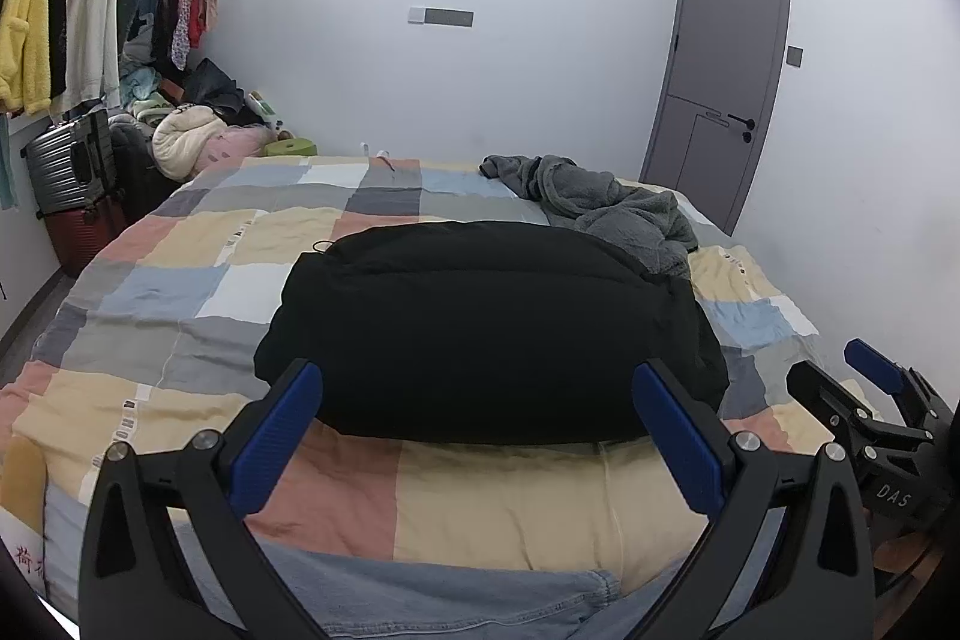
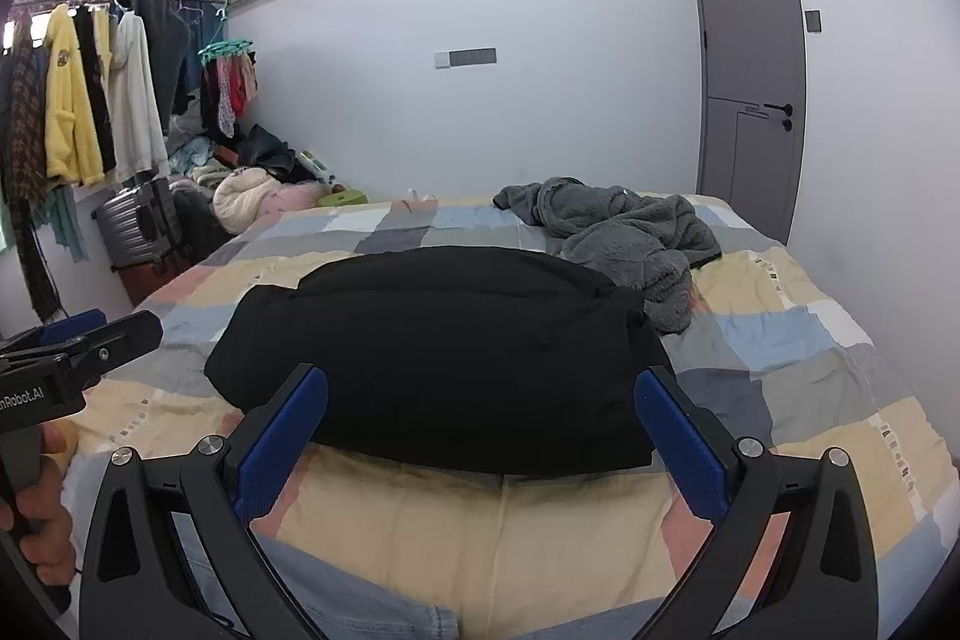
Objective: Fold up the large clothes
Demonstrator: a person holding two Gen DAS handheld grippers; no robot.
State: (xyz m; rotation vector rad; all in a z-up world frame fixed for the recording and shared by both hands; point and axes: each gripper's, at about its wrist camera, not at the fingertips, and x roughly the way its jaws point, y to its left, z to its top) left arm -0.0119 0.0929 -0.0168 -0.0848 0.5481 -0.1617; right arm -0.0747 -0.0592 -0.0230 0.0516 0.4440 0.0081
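Two blue-padded black grippers under my control: left gripper [image 1: 477, 421] spread wide, empty; right gripper [image 2: 480, 427] spread wide, empty. I log folded black padded garment [image 1: 480, 334] lying mid-bed on pastel patchwork quilt [image 1: 180, 268], just ahead of both. Crumpled grey fleece garment [image 1: 606, 208] beyond, touching its far right corner.

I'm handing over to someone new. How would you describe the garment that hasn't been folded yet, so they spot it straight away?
Start at the bed with the patchwork quilt that fills the room. A black garment lies in a neat, compact block near its front edge; look past that, toward the far right corner by the grey door. The one to find is the grey fleece garment, fuzzy and crumpled in a loose heap.
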